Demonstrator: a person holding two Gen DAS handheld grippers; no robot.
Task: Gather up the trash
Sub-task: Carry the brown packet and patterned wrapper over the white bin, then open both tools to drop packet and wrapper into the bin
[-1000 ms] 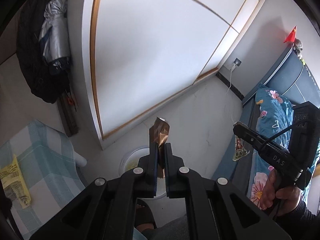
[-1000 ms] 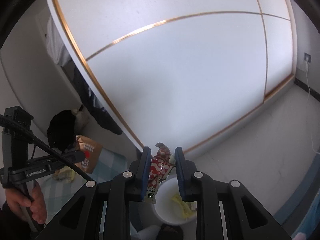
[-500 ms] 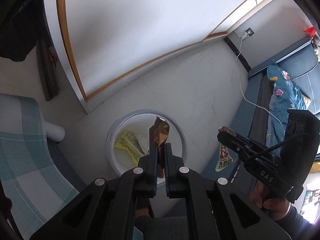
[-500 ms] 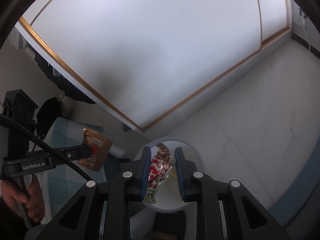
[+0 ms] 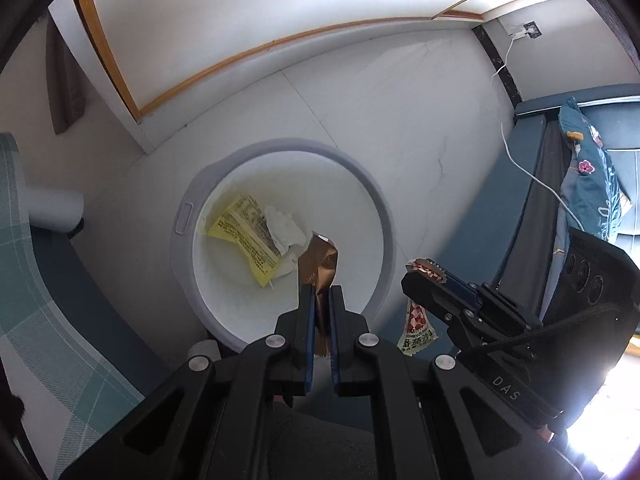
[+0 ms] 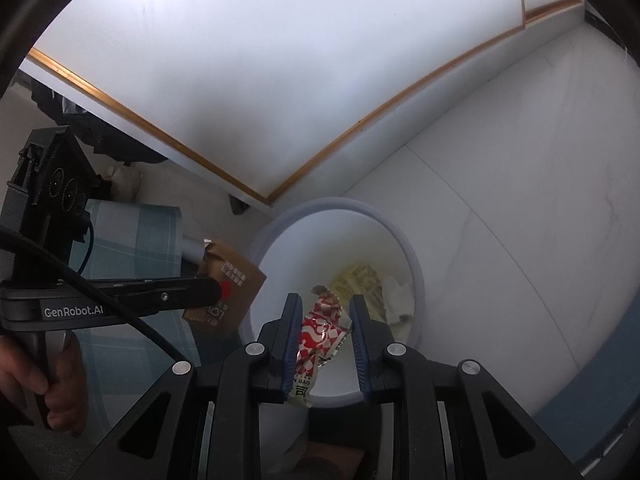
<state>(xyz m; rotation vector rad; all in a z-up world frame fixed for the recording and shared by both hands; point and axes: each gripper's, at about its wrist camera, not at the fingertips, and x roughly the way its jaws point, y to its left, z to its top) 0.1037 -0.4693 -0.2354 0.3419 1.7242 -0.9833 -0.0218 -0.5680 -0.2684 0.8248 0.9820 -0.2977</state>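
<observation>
Pale tiled floor (image 5: 400, 128) lies below us, with a white wardrobe door edged in gold trim (image 6: 280, 80) behind it. On this floor stands a round white plastic bin (image 5: 386, 224), and inside we see a yellow printed wrapper (image 5: 246, 232) touching a crumpled white tissue (image 5: 286, 230). Our left gripper (image 5: 319, 300) holds a brown foil snack wrapper (image 5: 320, 264) between narrow fingers, above the bin's near side. Our right gripper (image 6: 322, 316) pinches a red and white patterned wrapper (image 6: 320, 332) over the bin's near rim; its fingers stand a little wider. A blue bed with flowered bedding (image 5: 592, 184) is at the right.
</observation>
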